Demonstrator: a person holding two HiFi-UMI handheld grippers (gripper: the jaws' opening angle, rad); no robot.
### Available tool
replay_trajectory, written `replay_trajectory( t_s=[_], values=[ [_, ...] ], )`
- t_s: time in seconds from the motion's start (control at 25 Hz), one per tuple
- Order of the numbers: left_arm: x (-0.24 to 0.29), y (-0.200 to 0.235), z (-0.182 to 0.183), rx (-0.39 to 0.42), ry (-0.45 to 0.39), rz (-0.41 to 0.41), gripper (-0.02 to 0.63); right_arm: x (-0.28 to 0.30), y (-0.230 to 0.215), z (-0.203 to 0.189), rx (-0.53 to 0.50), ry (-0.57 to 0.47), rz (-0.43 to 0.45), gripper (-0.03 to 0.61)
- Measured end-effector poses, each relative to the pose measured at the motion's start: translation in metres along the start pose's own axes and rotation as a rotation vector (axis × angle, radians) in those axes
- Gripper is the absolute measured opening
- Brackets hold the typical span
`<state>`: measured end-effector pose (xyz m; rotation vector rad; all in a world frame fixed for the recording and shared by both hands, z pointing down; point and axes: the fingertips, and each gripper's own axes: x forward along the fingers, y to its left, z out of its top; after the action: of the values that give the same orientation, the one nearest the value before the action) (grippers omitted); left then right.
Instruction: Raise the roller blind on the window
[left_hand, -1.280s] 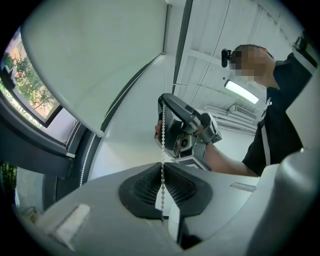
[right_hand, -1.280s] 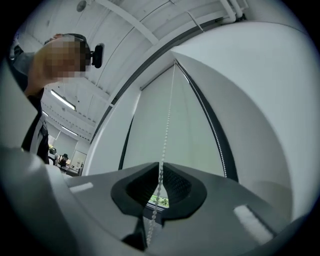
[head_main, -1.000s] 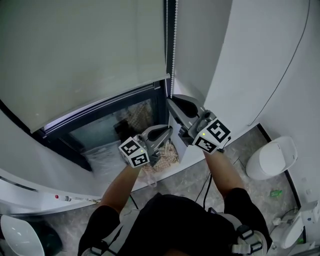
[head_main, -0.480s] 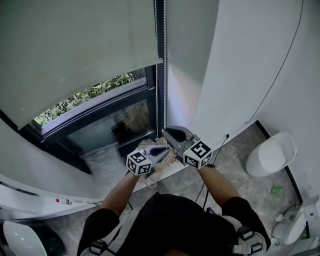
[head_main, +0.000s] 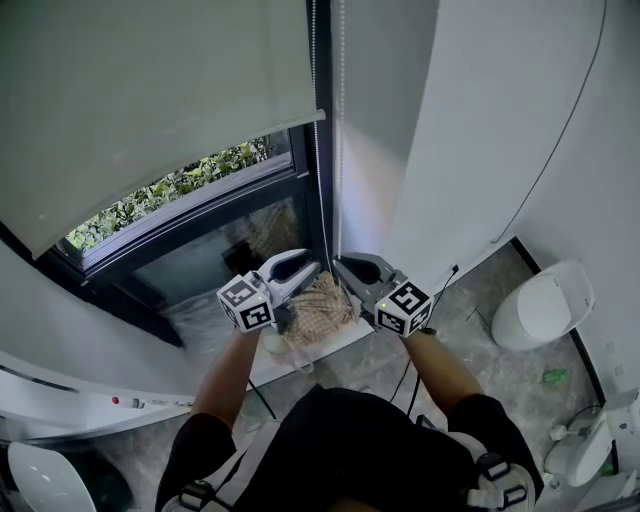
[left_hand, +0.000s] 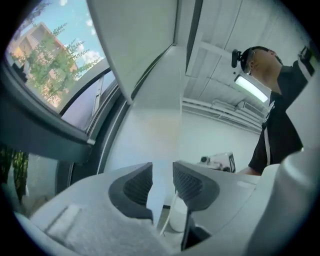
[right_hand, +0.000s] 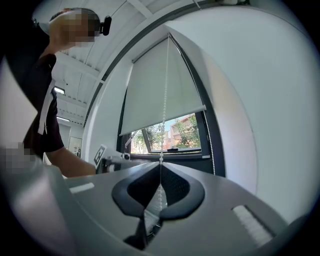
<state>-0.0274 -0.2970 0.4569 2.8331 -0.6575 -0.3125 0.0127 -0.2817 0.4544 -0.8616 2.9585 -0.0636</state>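
The pale roller blind (head_main: 150, 100) hangs partway down the window, its bottom bar (head_main: 200, 165) above a strip of greenery. The bead chain (head_main: 341, 150) drops beside the dark frame. My right gripper (head_main: 342, 264) is shut on that chain; in the right gripper view the beads (right_hand: 163, 100) run straight down into the closed jaws of the right gripper (right_hand: 160, 175). My left gripper (head_main: 303, 264) sits just left of the chain, jaws opening. In the left gripper view nothing lies between the pads of the left gripper (left_hand: 162, 175).
A dark window frame (head_main: 322, 200) stands beside the chain, and the white wall (head_main: 470, 130) is on the right. A woven mat (head_main: 318, 305) lies below the grippers. A white round bin (head_main: 545, 312) stands on the floor at right. The person's dark shirt (head_main: 350, 450) fills the bottom.
The blind's bottom bar has risen, uncovering greenery. Both grippers came down with the chain; then the left one opened, let go and moved up and left. The right stays shut on the chain.
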Motion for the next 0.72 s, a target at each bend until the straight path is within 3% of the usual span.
replay_trajectory(
  t_s=[0.16, 0.36, 0.56, 0.64, 0.72],
  values=[
    [0.031, -0.025, 0.07, 0.083, -0.083, -0.096, 0.132, 0.001, 0.001, 0.0, 0.003, -0.001, 0.005, 0.009],
    [0.065, -0.059, 0.137, 0.111, -0.178, -0.256, 0.158, 0.001, 0.0, -0.002, 0.002, 0.003, 0.003, 0.009],
    [0.082, -0.073, 0.169, 0.155, -0.21, -0.294, 0.155, -0.003, -0.002, -0.001, -0.02, 0.03, 0.014, 0.009],
    [0.083, -0.077, 0.172, 0.152, -0.223, -0.3, 0.115, -0.006, -0.002, 0.0, -0.021, 0.033, 0.013, 0.009],
    [0.083, -0.078, 0.172, 0.142, -0.233, -0.295, 0.015, -0.008, -0.003, 0.0, -0.021, 0.029, 0.012, 0.009]
  ],
)
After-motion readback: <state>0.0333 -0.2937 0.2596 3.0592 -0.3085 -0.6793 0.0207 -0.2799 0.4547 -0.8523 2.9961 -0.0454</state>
